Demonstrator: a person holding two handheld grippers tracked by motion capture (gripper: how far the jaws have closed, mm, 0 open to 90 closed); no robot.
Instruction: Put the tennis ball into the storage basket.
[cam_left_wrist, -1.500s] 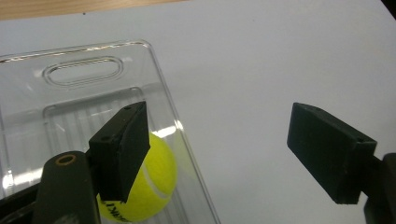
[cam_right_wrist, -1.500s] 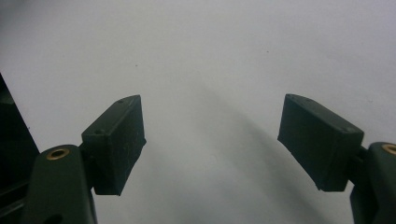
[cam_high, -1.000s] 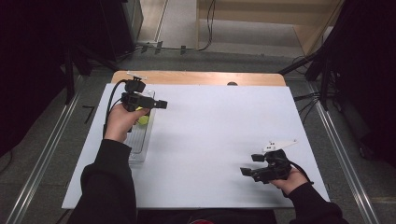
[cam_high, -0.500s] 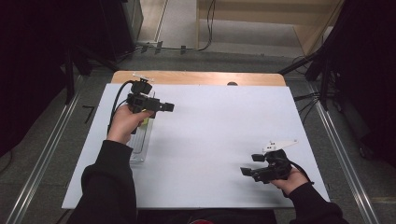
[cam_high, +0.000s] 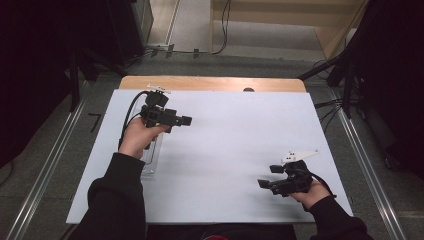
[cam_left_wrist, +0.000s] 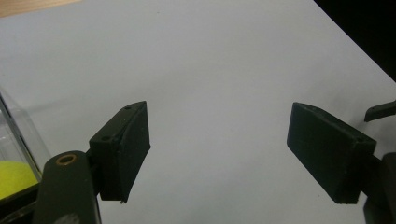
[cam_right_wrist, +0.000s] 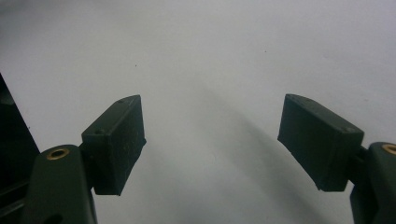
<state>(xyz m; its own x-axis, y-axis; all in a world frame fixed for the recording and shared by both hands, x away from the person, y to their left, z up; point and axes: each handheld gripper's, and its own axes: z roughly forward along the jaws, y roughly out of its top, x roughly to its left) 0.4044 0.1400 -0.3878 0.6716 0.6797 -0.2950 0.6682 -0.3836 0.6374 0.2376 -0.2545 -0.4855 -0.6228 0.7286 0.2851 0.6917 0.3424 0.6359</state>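
Note:
My left gripper (cam_high: 186, 120) hovers over the left part of the white table top (cam_high: 235, 135), pointing right. In the left gripper view its jaws (cam_left_wrist: 218, 140) stand open with only bare white surface between them. A clear plastic container (cam_high: 150, 157) lies just under and behind that hand. A yellow ball (cam_left_wrist: 13, 175) sits inside the container (cam_left_wrist: 18, 140), at the lower left of the left gripper view. My right gripper (cam_high: 262, 184) rests low near the front right, pointing left. Its jaws (cam_right_wrist: 212, 135) are open and hold nothing.
A wooden strip (cam_high: 210, 83) runs along the table's far edge. Metal rails (cam_high: 40, 190) flank the table on both sides, with dark stands and cables on the floor beyond.
The left hand has drifted a little to the right and farther away from the container. The yellow ball seen beside the hand earlier is now covered in the high view. The right hand has stayed put.

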